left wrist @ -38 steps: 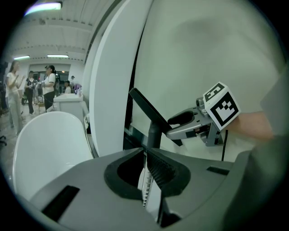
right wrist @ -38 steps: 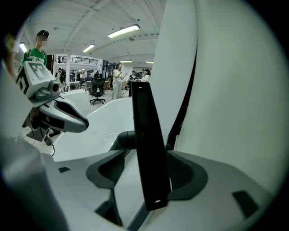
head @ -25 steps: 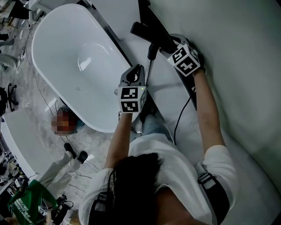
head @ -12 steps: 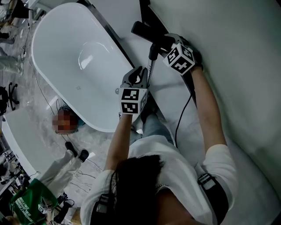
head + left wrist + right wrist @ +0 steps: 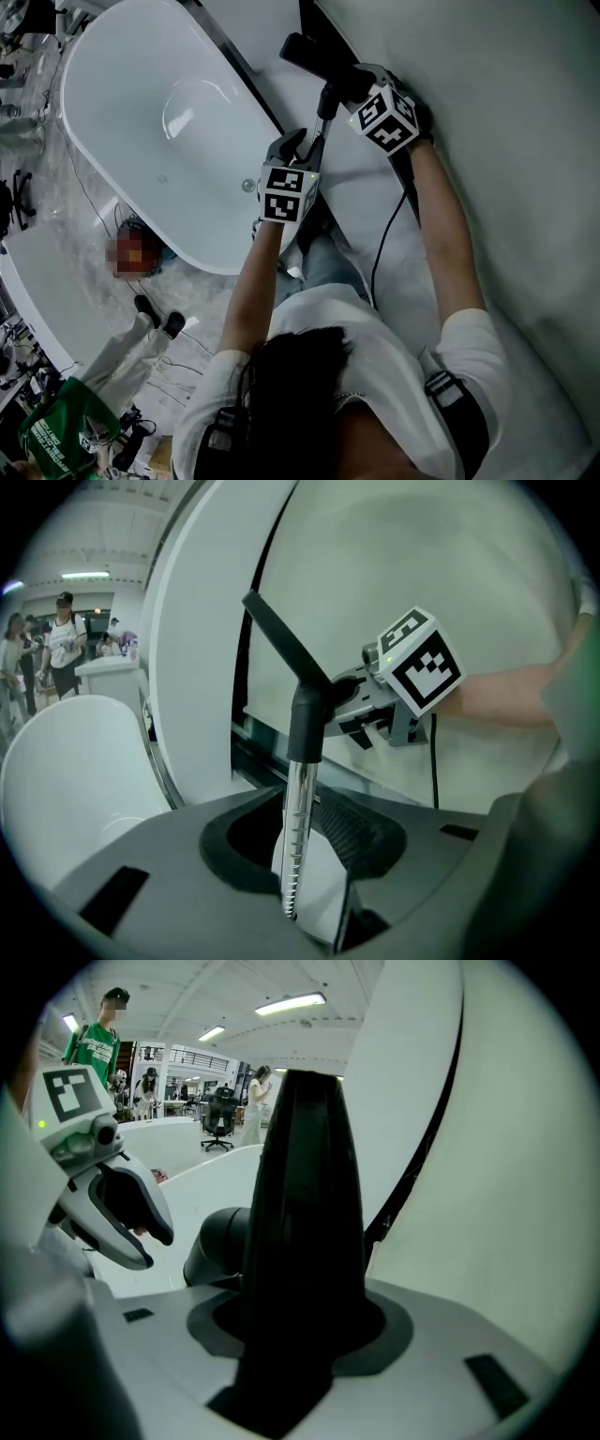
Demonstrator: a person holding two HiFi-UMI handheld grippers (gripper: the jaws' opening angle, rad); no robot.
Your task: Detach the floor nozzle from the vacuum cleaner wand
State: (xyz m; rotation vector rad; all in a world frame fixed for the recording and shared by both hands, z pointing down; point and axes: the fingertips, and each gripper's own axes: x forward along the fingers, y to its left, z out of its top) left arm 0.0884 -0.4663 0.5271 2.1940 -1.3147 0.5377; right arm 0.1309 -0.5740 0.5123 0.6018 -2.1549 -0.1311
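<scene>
The black floor nozzle point(image 5: 314, 56) sits on the end of a chrome wand point(image 5: 321, 131) with a black collar point(image 5: 307, 719). In the head view my left gripper point(image 5: 302, 142) is low on the wand. Its jaws have just been opening, and in the left gripper view point(image 5: 305, 855) the wand point(image 5: 296, 827) stands loose in the gap between them. My right gripper point(image 5: 352, 86) is at the nozzle. Its jaws have just been closing, and in the right gripper view point(image 5: 300, 1335) the nozzle point(image 5: 305, 1213) fills the gap, gripped.
A white oval bathtub point(image 5: 141, 122) lies to the left below the wand. A black cable point(image 5: 382, 248) runs down beside my right arm. A white curved panel point(image 5: 506, 141) rises at the right. A person stands at the lower left point(image 5: 141, 342).
My left gripper has slid a little along the wand toward the nozzle, and its jaws have parted. The right gripper has stayed at the nozzle.
</scene>
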